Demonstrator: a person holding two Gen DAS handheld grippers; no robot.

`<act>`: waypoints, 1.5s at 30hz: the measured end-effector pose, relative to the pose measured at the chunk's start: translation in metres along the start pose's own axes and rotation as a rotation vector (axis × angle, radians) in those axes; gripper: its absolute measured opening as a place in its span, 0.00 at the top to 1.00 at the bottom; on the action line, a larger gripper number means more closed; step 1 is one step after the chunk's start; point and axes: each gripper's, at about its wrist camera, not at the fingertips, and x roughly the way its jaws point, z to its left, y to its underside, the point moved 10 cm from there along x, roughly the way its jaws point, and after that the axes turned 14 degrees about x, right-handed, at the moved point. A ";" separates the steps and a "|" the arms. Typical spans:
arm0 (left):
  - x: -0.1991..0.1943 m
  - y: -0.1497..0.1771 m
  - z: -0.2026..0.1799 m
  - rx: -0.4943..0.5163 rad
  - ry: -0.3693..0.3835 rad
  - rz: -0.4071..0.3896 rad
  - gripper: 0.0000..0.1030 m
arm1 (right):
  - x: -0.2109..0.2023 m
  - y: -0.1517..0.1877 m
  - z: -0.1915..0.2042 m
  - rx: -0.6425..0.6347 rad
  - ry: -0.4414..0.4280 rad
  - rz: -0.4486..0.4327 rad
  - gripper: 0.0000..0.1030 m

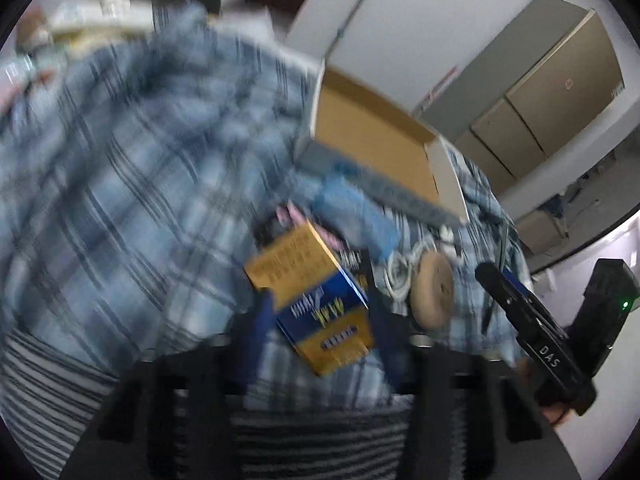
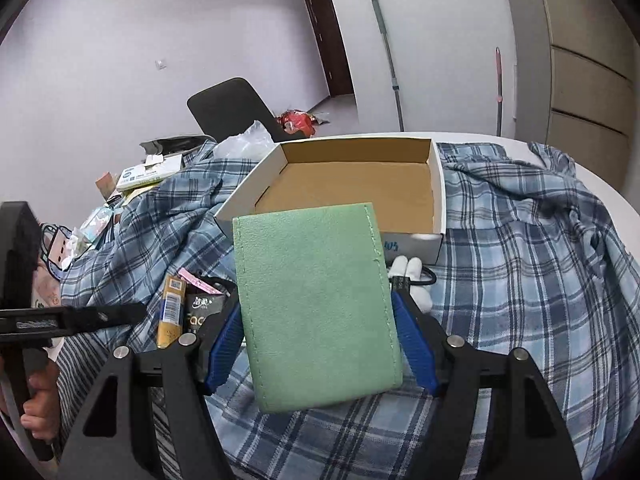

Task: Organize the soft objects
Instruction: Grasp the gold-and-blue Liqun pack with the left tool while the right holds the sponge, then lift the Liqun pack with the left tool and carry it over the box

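My right gripper [image 2: 318,312] is shut on a flat green soft pouch [image 2: 316,304], holding it upright just in front of an open white cardboard box [image 2: 348,188] with a brown inside. My left gripper [image 1: 320,312] is shut on a yellow and blue carton [image 1: 316,300]; this view is blurred by motion. The same box [image 1: 372,140] lies ahead of the carton. A blue cloth item [image 1: 352,208] lies beside the box. The left gripper also shows at the left edge of the right wrist view [image 2: 80,316].
A blue plaid cloth [image 2: 520,260] covers the round table. A yellow pack [image 2: 170,312], a black packet [image 2: 200,312], a white charger and cable [image 2: 412,276] and a round wooden disc [image 1: 432,292] lie near the box. More clutter [image 2: 136,176] and a dark chair [image 2: 232,108] stand behind.
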 end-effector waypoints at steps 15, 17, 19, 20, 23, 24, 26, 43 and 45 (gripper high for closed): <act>0.026 0.003 -0.004 -0.094 -0.008 0.080 0.22 | -0.009 -0.001 0.004 -0.040 0.002 -0.039 0.32; 0.033 0.004 -0.009 -0.110 0.022 0.110 0.22 | -0.009 -0.001 0.002 -0.034 0.005 -0.036 0.32; 0.039 0.006 -0.013 -0.113 0.034 0.129 0.22 | -0.007 0.000 0.001 -0.034 0.010 -0.032 0.32; 0.040 0.004 -0.013 -0.113 0.026 0.126 0.22 | -0.007 0.000 0.002 -0.035 0.009 -0.031 0.32; 0.045 -0.007 -0.012 -0.111 0.008 0.117 0.22 | -0.007 0.001 0.002 -0.044 0.020 -0.041 0.32; 0.047 -0.010 -0.012 -0.098 -0.006 0.121 0.23 | -0.007 0.001 0.003 -0.049 0.026 -0.042 0.32; 0.047 -0.014 -0.009 -0.090 -0.035 0.116 0.29 | -0.005 0.002 0.004 -0.060 0.032 -0.037 0.32; -0.037 -0.053 -0.075 0.421 -0.178 -0.344 0.48 | -0.042 -0.024 0.010 -0.111 0.134 -0.248 0.32; -0.053 -0.059 -0.085 0.468 -0.189 -0.437 0.48 | -0.052 -0.030 0.014 -0.120 0.136 -0.286 0.32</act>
